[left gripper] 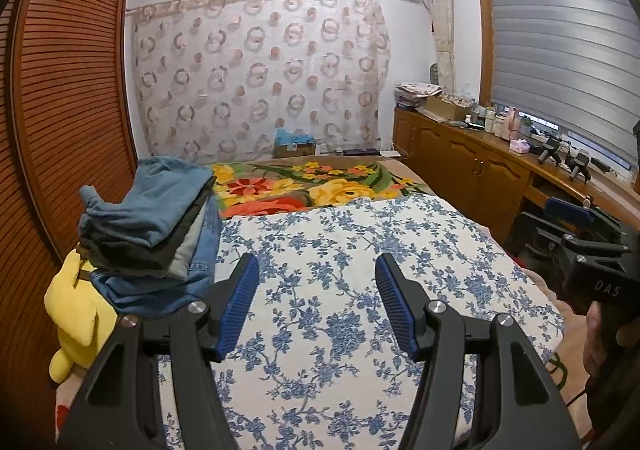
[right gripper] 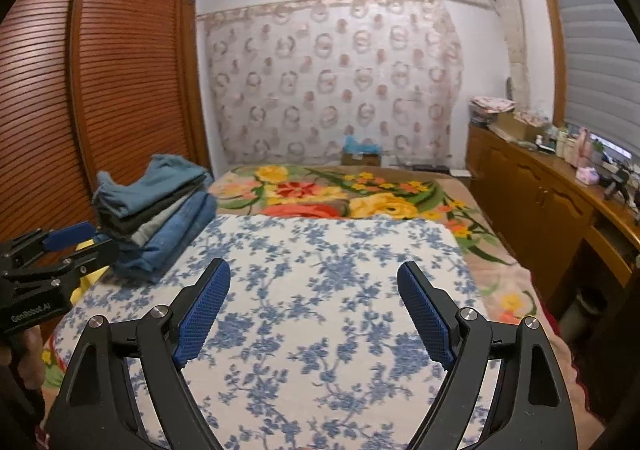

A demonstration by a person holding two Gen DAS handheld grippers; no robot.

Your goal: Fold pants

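A stack of folded pants (left gripper: pixel 152 234), blue denim below, grey and teal on top, sits at the bed's left edge; it also shows in the right wrist view (right gripper: pixel 156 217). My left gripper (left gripper: pixel 316 262) is open and empty above the blue-flowered white sheet (left gripper: pixel 360 290), just right of the stack. My right gripper (right gripper: pixel 314 270) is open and empty above the same sheet (right gripper: pixel 320 330). The right gripper also shows at the right edge of the left wrist view (left gripper: pixel 576 217), and the left gripper at the left edge of the right wrist view (right gripper: pixel 72 238).
A yellow plush toy (left gripper: pixel 76 314) lies under the stack's left side. A bright floral blanket (left gripper: pixel 320 185) covers the far bed. A slatted wooden wardrobe (left gripper: pixel 68 109) stands left. A wooden cabinet (left gripper: pixel 480 161) with bottles runs along the right under the window.
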